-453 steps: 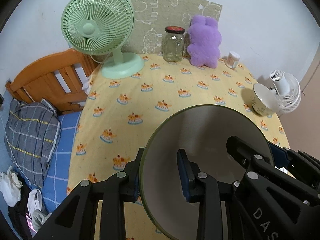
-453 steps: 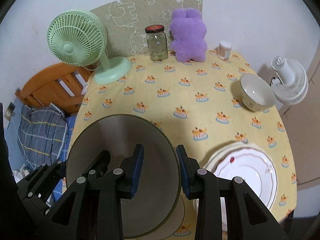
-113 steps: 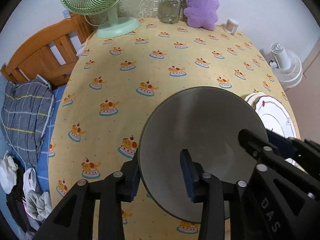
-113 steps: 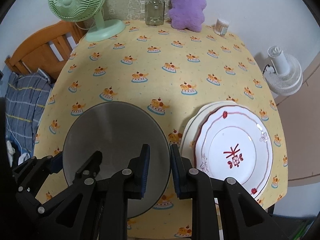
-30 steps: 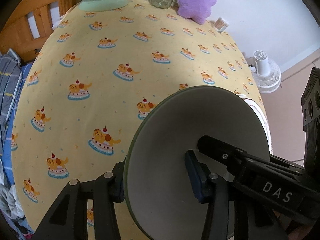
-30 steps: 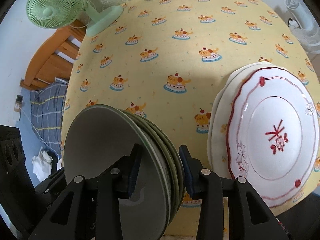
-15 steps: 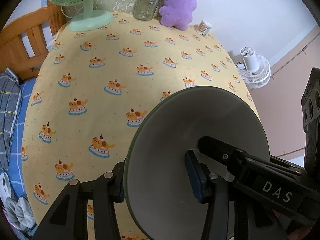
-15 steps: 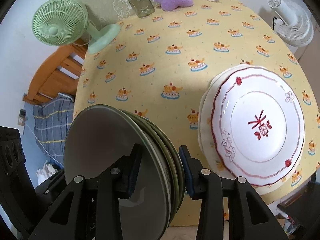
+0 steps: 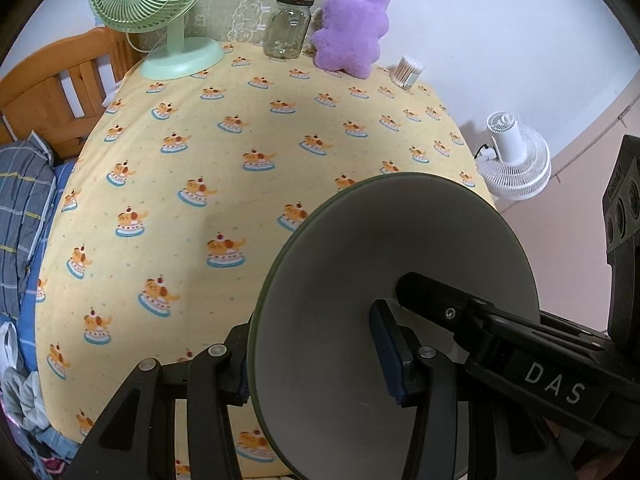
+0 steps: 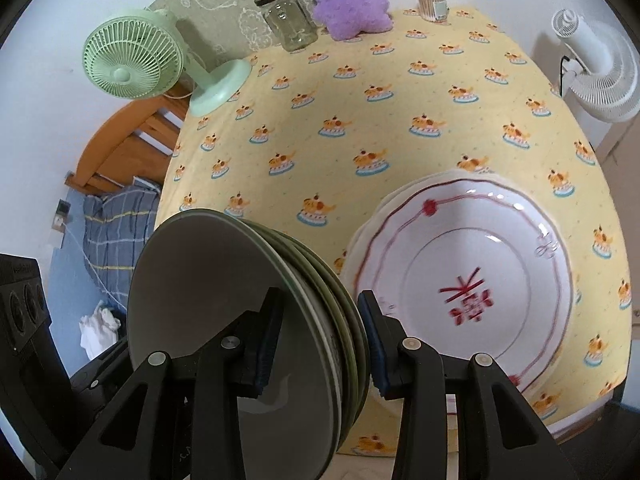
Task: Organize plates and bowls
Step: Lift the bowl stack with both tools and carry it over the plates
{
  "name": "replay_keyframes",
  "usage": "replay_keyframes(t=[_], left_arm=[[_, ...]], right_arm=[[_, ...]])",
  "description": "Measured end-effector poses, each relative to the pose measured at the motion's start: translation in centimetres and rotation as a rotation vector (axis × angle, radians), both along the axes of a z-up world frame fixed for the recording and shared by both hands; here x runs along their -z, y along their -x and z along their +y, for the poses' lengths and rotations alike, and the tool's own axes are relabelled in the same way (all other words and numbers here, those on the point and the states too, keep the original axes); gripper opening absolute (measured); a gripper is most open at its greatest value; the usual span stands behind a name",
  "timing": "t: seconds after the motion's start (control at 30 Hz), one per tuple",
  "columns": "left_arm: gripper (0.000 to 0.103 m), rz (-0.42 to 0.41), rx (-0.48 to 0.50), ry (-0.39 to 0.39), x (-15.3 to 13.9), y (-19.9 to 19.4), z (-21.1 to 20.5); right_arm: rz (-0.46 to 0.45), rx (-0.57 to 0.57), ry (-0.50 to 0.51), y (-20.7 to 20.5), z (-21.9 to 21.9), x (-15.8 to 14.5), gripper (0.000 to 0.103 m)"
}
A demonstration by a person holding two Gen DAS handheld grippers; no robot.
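Observation:
A stack of grey-green plates (image 10: pixel 208 300) is held on edge between both grippers, above the near edge of the table. My right gripper (image 10: pixel 320 340) is shut on the stack's rim. My left gripper (image 9: pixel 316 356) is shut on the same stack (image 9: pixel 400 256), whose grey face fills the lower right of the left wrist view. The right gripper's body (image 9: pixel 532 372) reaches across that face. A white plate with red trim (image 10: pixel 464 284) lies on another white plate on the yellow tablecloth (image 10: pixel 360 128), just right of the held stack.
At the table's far edge stand a green desk fan (image 9: pixel 160 12), a glass jar (image 9: pixel 288 28), a purple plush toy (image 9: pixel 352 28) and a cotton swab tub (image 9: pixel 408 70). A white floor fan (image 9: pixel 516 160) stands to the right, a wooden bed frame (image 9: pixel 52 88) to the left.
Both grippers have tilted up with the plate stack, so the far edge of the table and the wall show more. The grip on the stack is the same.

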State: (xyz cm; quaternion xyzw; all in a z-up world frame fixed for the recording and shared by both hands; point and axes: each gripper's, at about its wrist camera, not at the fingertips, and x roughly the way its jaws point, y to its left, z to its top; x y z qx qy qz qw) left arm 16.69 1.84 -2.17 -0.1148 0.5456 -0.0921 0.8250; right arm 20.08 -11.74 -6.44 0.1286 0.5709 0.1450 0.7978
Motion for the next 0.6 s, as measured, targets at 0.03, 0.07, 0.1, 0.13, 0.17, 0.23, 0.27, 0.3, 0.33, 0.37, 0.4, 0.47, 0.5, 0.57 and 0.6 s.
replay_keyframes(t=[0.03, 0.07, 0.1, 0.13, 0.17, 0.23, 0.27, 0.3, 0.33, 0.37, 0.4, 0.47, 0.5, 0.57, 0.6], left_arm=[[0.049, 0.000, -0.005, 0.001, 0.0, 0.0, -0.4], [0.049, 0.000, -0.008, 0.002, -0.1, -0.2, -0.8], [0.049, 0.000, -0.010, 0.002, -0.1, -0.2, -1.1], [0.049, 0.000, -0.012, 0.003, -0.2, -0.2, -1.5], [0.049, 0.001, -0.013, 0.005, -0.2, -0.3, -2.0], [0.049, 0.003, -0.015, 0.009, -0.1, -0.4, -2.7], [0.049, 0.005, -0.015, 0.011, 0.0, -0.5, -3.2], [0.049, 0.005, -0.015, 0.012, 0.0, -0.5, -3.5], [0.049, 0.006, -0.016, 0.015, 0.1, -0.6, -3.9], [0.049, 0.007, -0.015, 0.018, 0.1, -0.7, -4.4], [0.049, 0.008, -0.015, 0.021, 0.2, -0.7, -4.8], [0.049, 0.011, -0.016, 0.024, 0.3, -0.9, -5.6], [0.049, 0.012, -0.016, 0.026, 0.4, -0.9, -5.9], [0.049, 0.014, -0.019, 0.032, 0.5, -1.1, -6.6], [0.049, 0.015, -0.020, 0.034, 0.6, -1.2, -6.9]], right_arm=[[-0.001, -0.005, 0.001, -0.1, -0.3, -0.1, 0.043], [-0.001, -0.008, 0.002, -0.2, -0.6, -0.1, 0.043], [-0.001, -0.011, 0.003, -0.2, -1.0, -0.2, 0.043], [-0.001, -0.013, 0.004, -0.3, -1.5, -0.2, 0.043], [0.000, -0.014, 0.005, -0.3, -1.8, -0.2, 0.043], [0.002, -0.016, 0.008, -0.5, -2.7, -0.2, 0.043], [0.003, -0.016, 0.010, -0.5, -3.0, -0.2, 0.043], [0.005, -0.017, 0.013, -0.6, -3.5, -0.2, 0.043], [0.006, -0.016, 0.015, -0.6, -3.8, -0.2, 0.043], [0.007, -0.016, 0.017, -0.7, -4.2, -0.2, 0.043], [0.007, -0.016, 0.020, -0.8, -4.7, -0.1, 0.043], [0.010, -0.015, 0.024, -1.0, -5.5, -0.1, 0.043], [0.013, -0.015, 0.027, -1.1, -6.0, 0.0, 0.043], [0.015, -0.017, 0.031, -1.2, -6.6, 0.1, 0.043], [0.016, -0.019, 0.035, -1.4, -7.0, 0.1, 0.043]])
